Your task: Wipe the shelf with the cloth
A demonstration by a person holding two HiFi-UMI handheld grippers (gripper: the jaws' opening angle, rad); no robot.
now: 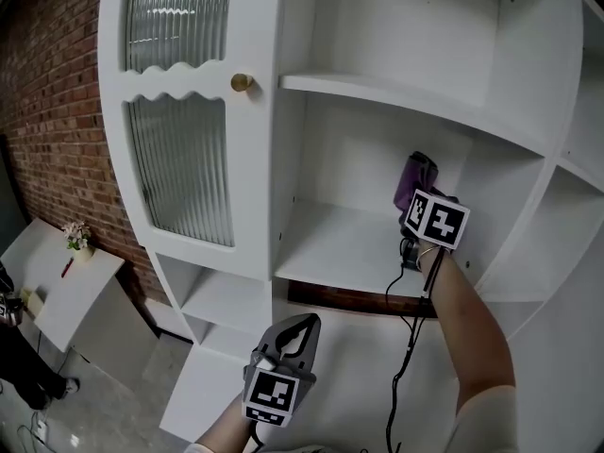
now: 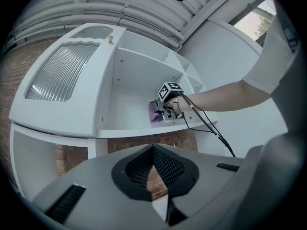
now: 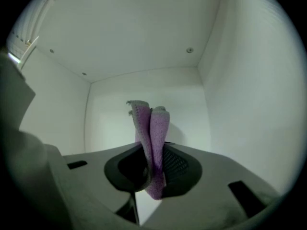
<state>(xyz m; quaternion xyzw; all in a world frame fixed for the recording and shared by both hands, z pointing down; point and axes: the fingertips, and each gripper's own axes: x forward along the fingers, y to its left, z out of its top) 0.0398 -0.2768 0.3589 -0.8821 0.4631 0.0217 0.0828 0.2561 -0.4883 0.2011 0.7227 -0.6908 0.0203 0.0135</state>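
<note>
One cabinet (image 1: 264, 149): white and smooth, filling most of the head view, with open compartments at centre and right.
Shelf (image 1: 344, 243): flat white board at the centre of the head view, flooring the middle compartment; bare white walls rise around it.
Door (image 1: 179, 159): upper left, ribbed glass in a white frame with a wavy rail and a round brass knob (image 1: 243, 83).
Brick wall (image 1: 52, 92): rough red brick at the far left, also showing through a gap below the shelf.
Floor (image 1: 104, 399): pale grey, lower left.
Counter (image 1: 61, 291): small white top at the left edge, carrying a little flowering plant (image 1: 75, 236).
Cloth (image 1: 416, 179): purple with a nubbly weave, folded into an upright strip at the right back of the middle compartment; I cannot tell whether it touches the shelf.
Right gripper (image 3: 152, 153): grey, mesh-padded jaws clamped on the cloth's lower end.
Left gripper (image 1: 307, 326): bottom centre, below the shelf, jaws closed with nothing between them.
Cable (image 1: 404, 347): thin and black, hanging from the right gripper.
Marker cubes (image 1: 436, 220): white faces with black square patterns.
</note>
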